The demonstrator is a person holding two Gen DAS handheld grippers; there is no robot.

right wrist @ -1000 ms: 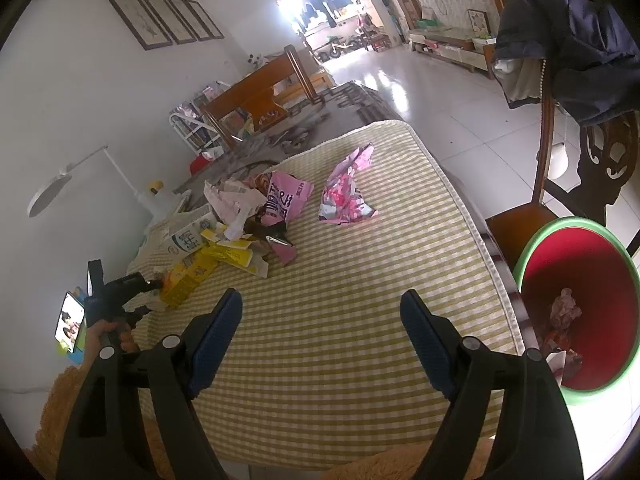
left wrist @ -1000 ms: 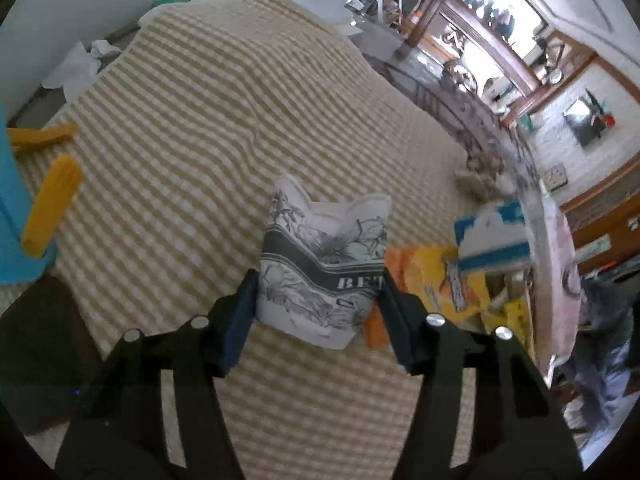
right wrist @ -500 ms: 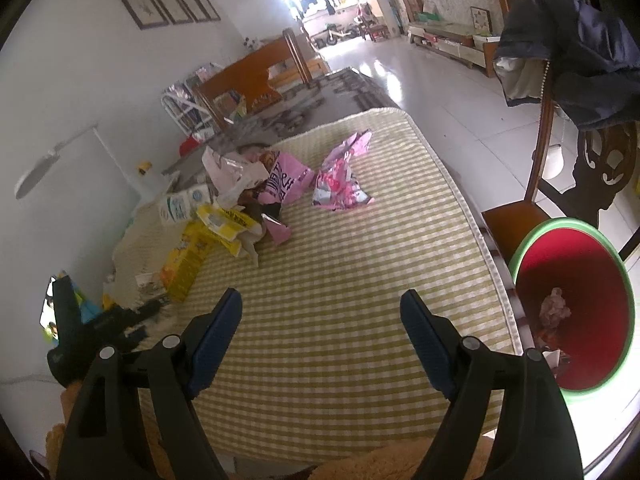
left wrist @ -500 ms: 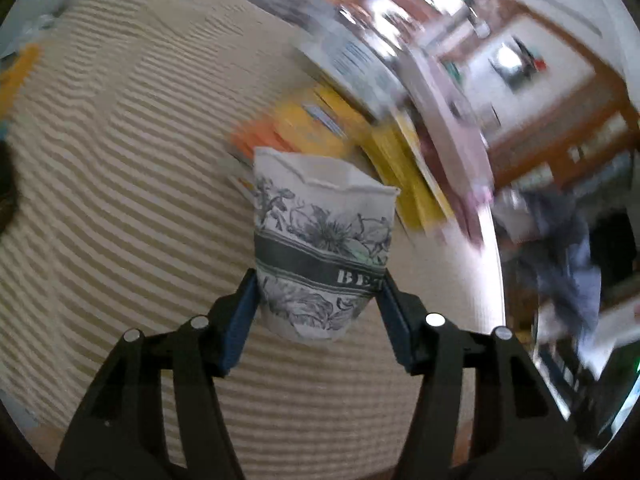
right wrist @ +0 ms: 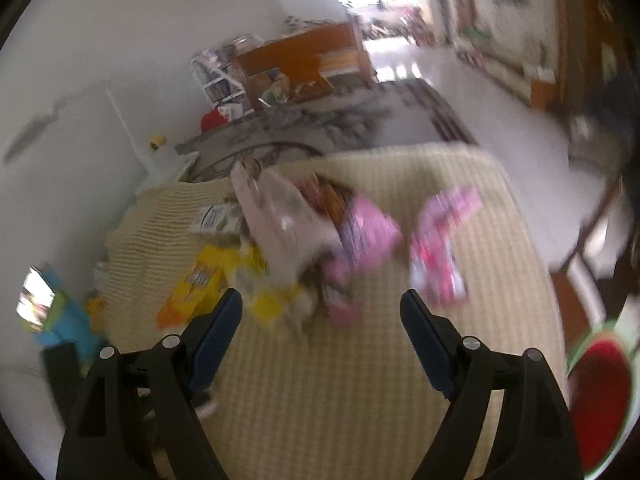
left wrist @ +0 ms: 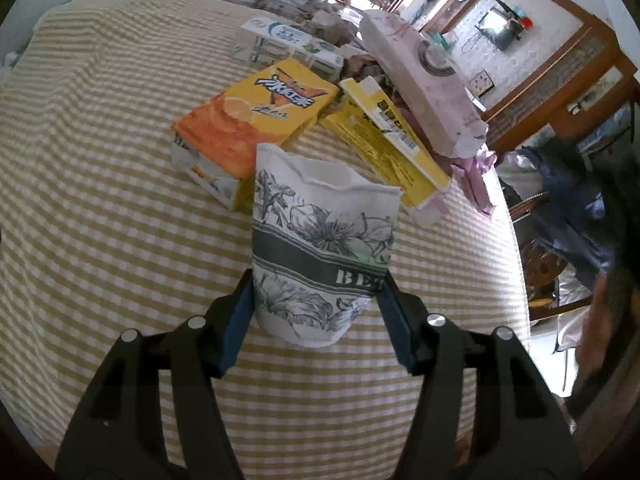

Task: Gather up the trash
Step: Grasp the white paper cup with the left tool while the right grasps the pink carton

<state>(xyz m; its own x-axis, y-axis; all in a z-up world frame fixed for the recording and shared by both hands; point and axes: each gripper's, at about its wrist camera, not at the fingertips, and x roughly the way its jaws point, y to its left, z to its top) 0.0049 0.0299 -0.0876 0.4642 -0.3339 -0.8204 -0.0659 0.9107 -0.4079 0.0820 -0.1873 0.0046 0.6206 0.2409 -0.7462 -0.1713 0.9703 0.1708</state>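
My left gripper [left wrist: 318, 304] is shut on a crumpled white paper cup [left wrist: 320, 256] with grey flower print, held above the checked tablecloth. Beyond it lie an orange box [left wrist: 256, 120], yellow packets [left wrist: 388, 140], a white-green carton [left wrist: 280, 44] and a long pale pink box [left wrist: 420, 76]. My right gripper [right wrist: 322, 332] is open and empty above the table. Ahead of it, blurred, lie pink wrappers [right wrist: 440, 248], a pale bag [right wrist: 284, 224] and yellow packets [right wrist: 208, 276]. The red bin with a green rim [right wrist: 600, 392] stands at the lower right.
The checked table [left wrist: 100, 160] drops off at its right edge [left wrist: 516, 280]. A wooden chair with dark clothes [left wrist: 568, 208] stands beside that edge. A blue object [right wrist: 68, 320] sits at the table's left in the right wrist view. Wooden furniture [right wrist: 300, 56] stands across the room.
My left gripper swung with the cup toward the pile of boxes and the table's right edge. My right gripper moved forward toward the pile; its view is now blurred and the bin has slid lower right.
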